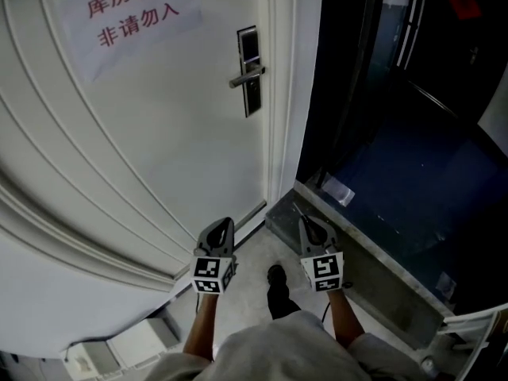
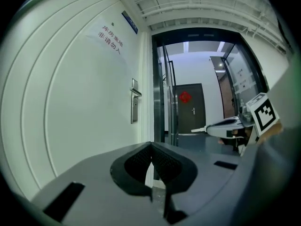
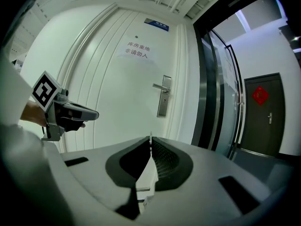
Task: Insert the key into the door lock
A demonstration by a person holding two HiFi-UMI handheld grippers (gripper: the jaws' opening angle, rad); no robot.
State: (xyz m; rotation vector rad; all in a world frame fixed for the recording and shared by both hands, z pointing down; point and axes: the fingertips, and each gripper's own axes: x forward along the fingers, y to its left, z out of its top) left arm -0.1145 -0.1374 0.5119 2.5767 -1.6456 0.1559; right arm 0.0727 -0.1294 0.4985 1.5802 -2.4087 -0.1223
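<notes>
Notice (image 1: pixel 131 18) reads 库房重地 非请勿入; left gripper (image 2: pixel 151 146) fingers together, right gripper (image 3: pixel 150 144) fingers clamping key (image 3: pixel 150 135).

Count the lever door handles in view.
2: a silver lever handle on the white panelled door, and a pale handle on the dark door with the red ornament; others may be hidden.

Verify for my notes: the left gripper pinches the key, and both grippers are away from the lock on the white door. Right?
No: the right gripper pinches the key, as the right gripper view shows. Both grippers are away from the lock on the white door.
</notes>
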